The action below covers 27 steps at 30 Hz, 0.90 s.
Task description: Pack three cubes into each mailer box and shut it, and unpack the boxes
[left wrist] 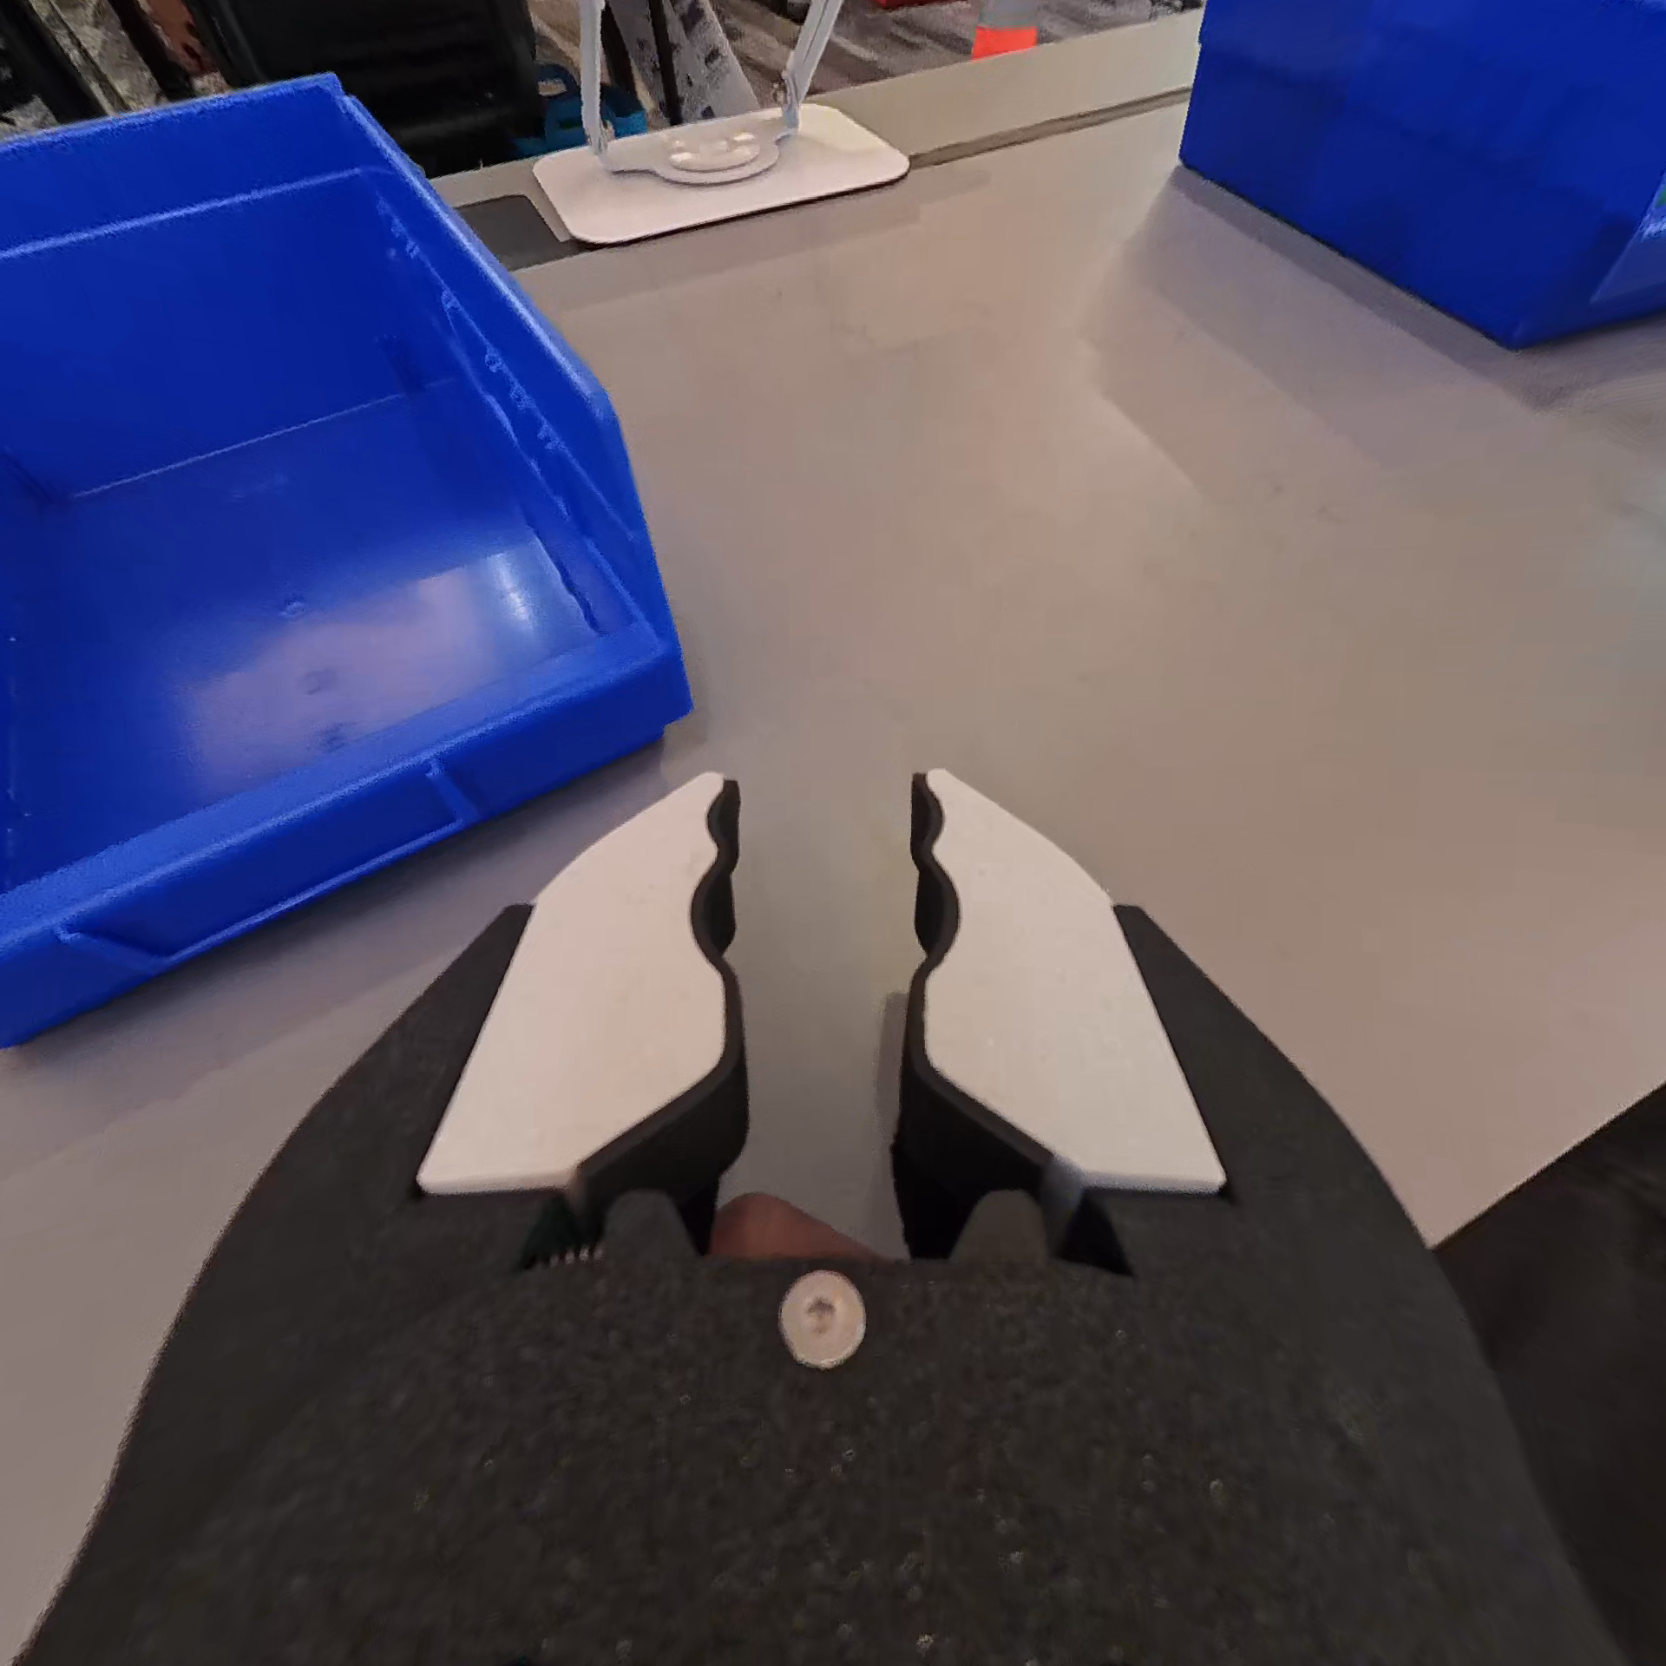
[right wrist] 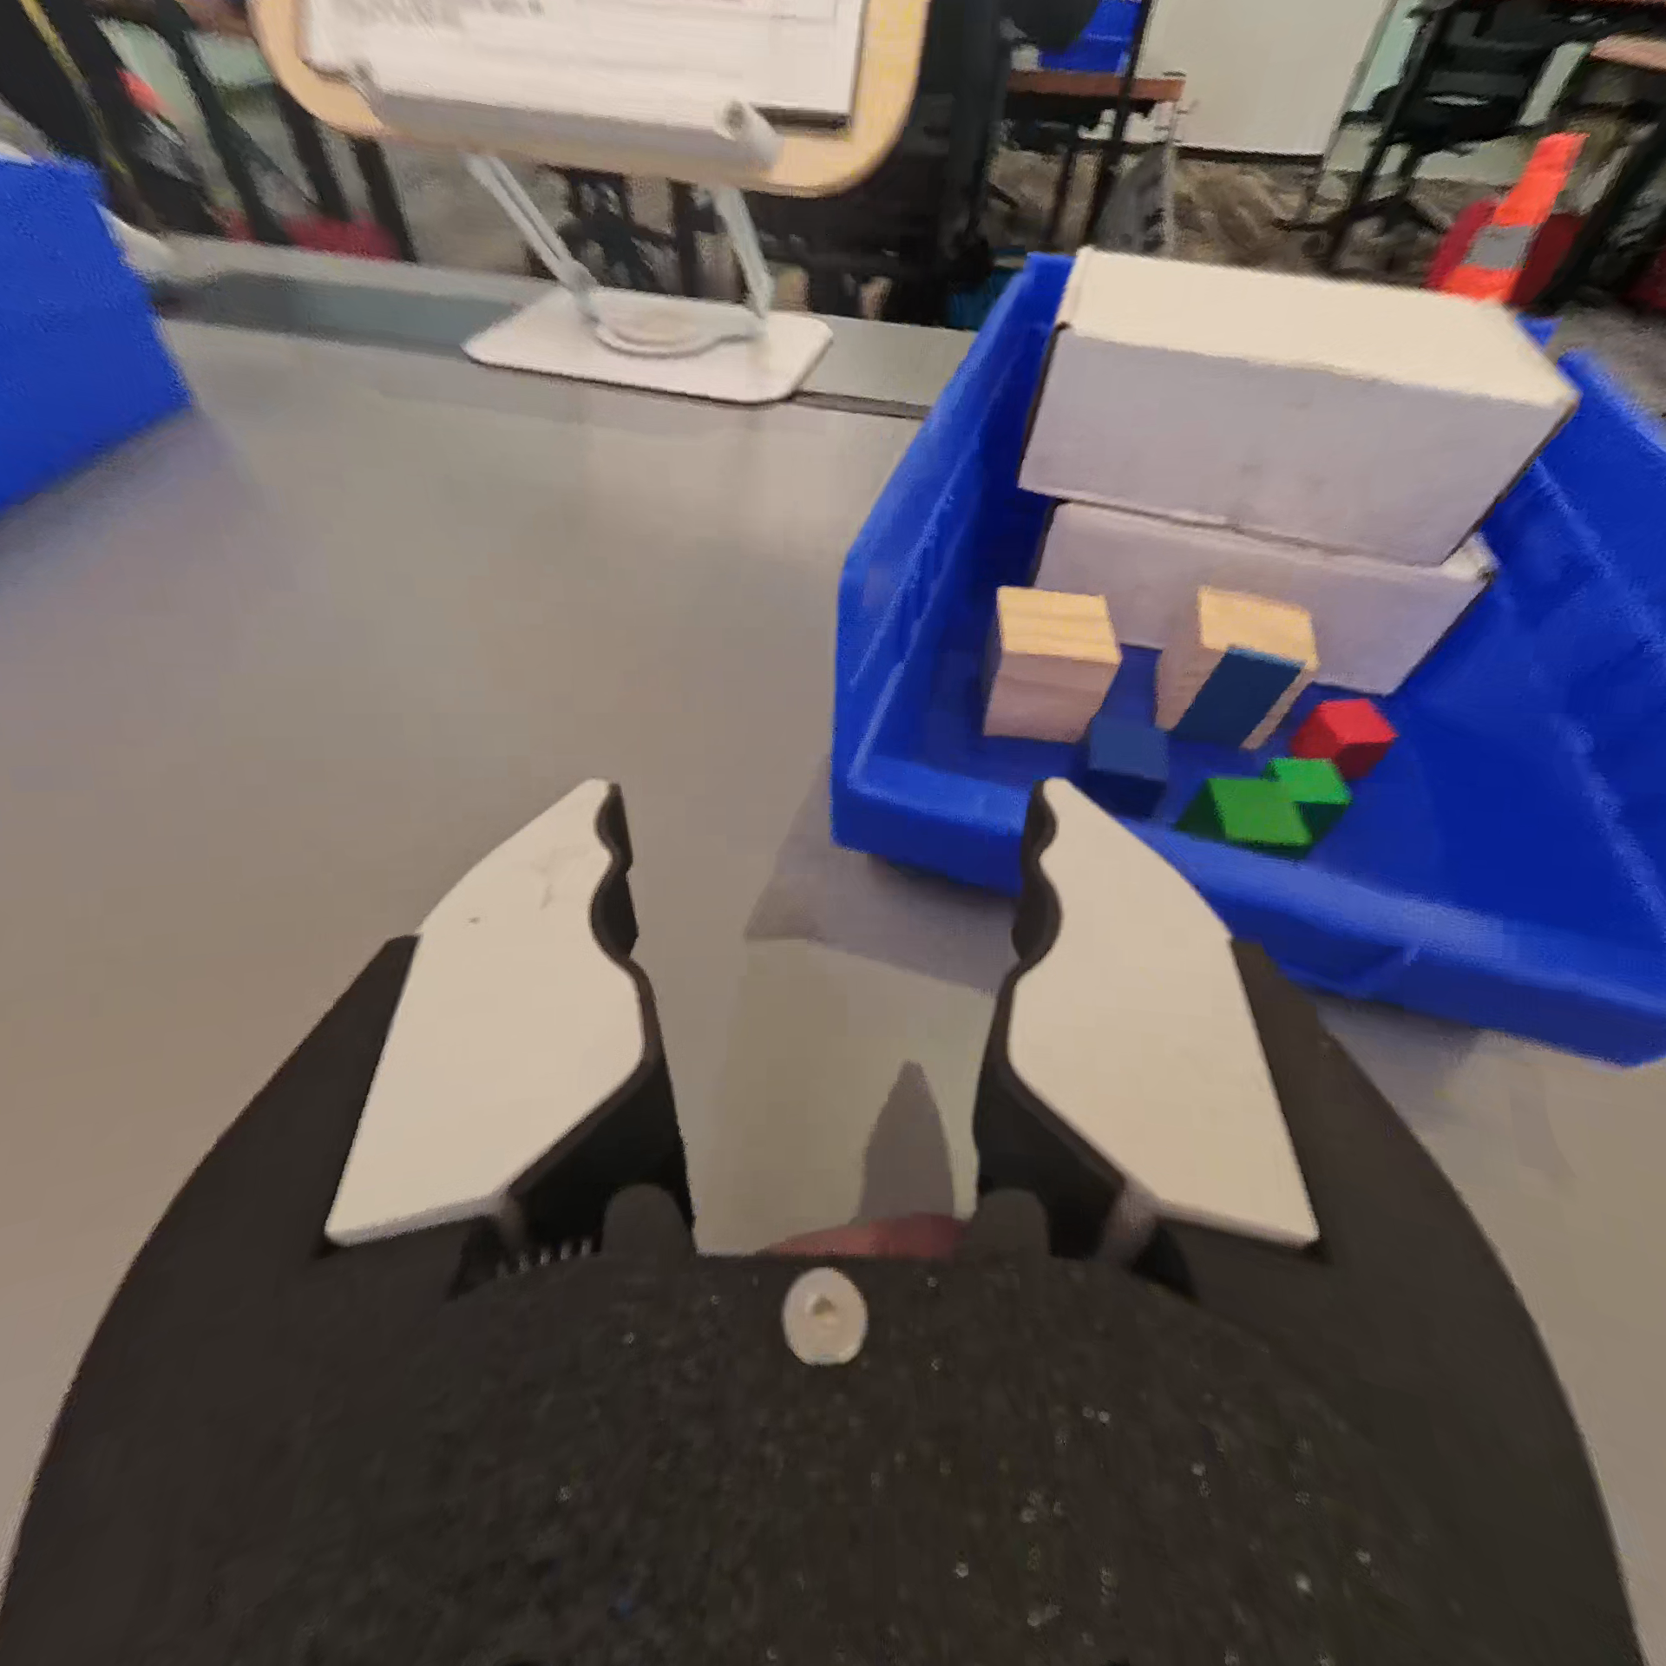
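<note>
In the right wrist view a blue bin at the right holds two shut white mailer boxes, the upper stacked on the lower. In front of them lie several cubes: two wooden, one with a blue face, a small blue, a red and two green. My right gripper is open and empty over the table, left of that bin. My left gripper is open and empty, just right of an empty blue bin.
A grey table lies under both grippers. A white stand holding a board rests at the table's far edge; its base also shows in the left wrist view. Another blue bin sits at the far right of the left wrist view.
</note>
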Each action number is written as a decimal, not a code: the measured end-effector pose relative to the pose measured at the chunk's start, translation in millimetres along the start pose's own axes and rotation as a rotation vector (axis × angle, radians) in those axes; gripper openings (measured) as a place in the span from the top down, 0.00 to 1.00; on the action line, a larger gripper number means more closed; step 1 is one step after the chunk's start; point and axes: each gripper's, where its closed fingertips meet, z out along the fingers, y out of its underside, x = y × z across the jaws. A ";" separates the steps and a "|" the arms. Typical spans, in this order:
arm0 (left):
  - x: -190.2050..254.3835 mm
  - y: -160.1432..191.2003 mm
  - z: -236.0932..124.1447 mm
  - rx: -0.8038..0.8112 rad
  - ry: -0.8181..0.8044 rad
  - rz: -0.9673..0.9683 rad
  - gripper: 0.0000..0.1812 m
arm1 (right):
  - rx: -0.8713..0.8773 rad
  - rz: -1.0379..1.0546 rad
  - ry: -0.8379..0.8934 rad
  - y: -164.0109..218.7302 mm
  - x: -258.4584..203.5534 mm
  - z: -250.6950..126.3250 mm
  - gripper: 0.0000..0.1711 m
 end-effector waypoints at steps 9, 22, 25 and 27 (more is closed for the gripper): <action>-5.4 6.3 0.3 -0.018 -0.037 0.059 0.80 | -0.047 0.122 0.022 -19.6 -1.9 67.5 0.52; 50.6 -0.1 16.3 -0.042 0.119 0.057 0.78 | -0.020 0.063 -0.339 -26.9 -85.2 27.1 0.69; 96.6 -21.7 23.2 0.002 0.234 0.010 0.78 | 0.100 0.024 -0.243 -55.9 -64.0 5.2 0.65; 127.4 -40.4 34.0 0.005 0.271 0.034 0.75 | 0.199 0.028 -0.110 -82.4 -25.5 -13.9 0.66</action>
